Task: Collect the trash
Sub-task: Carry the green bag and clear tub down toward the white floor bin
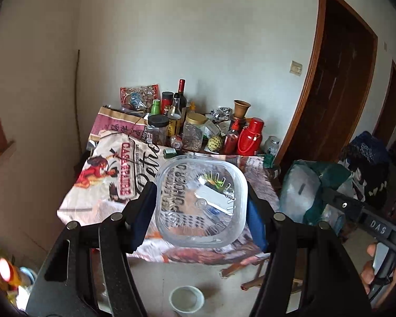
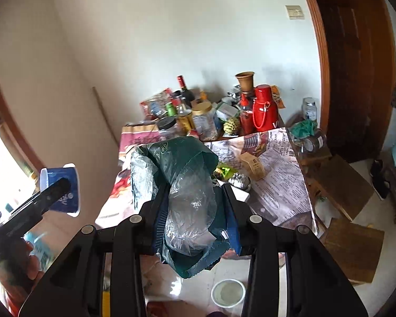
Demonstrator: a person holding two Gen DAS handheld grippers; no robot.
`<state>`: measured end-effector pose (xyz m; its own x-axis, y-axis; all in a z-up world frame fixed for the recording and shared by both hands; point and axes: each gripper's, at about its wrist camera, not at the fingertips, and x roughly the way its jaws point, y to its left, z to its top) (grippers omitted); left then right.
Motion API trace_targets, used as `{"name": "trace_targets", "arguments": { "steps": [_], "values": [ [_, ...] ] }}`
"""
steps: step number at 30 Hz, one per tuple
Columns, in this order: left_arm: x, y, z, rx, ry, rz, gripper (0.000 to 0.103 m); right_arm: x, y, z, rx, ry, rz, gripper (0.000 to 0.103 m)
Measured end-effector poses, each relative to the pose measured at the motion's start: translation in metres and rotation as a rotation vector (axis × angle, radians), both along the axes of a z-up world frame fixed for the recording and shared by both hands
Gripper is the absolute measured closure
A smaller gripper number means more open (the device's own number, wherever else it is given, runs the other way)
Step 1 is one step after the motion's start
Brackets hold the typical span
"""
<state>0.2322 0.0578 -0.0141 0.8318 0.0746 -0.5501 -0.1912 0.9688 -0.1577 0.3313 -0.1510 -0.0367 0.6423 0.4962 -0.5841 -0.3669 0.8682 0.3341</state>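
Left claw (image 1: pixel 201 206) angled downward gripping clear container (image 1: pixel 200 200), right claw (image 2: pixel 195 211) clamping green bag (image 2: pixel 187 185)

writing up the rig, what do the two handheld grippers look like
Both the left gripper and right gripper are matte black plastic frames with round silver rivets and dark blue ribbed finger pads. The right one's side, seen from the left camera, bears a small "DAS" label.

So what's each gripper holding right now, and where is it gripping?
The left gripper clamps a clear plastic container by two opposite sides. The right gripper pinches a crumpled green plastic bag around its bunched middle.
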Motion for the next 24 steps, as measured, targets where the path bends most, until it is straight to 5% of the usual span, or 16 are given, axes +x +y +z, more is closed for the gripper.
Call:
{"name": "trace_targets", "arguments": {
  "steps": [12,24],
  "values": [
    [-0.055,-0.046,-0.042,-0.013,0.127,0.000,0.040,-0.056,-0.027,-0.031,-0.091,0.068,0.058,0.067],
    [-0.028,-0.007,-0.172,-0.024,0.330,-0.014,0.040,-0.049,0.006,-0.134,-0.157,0.270,0.041,0.067]
  ]
}}
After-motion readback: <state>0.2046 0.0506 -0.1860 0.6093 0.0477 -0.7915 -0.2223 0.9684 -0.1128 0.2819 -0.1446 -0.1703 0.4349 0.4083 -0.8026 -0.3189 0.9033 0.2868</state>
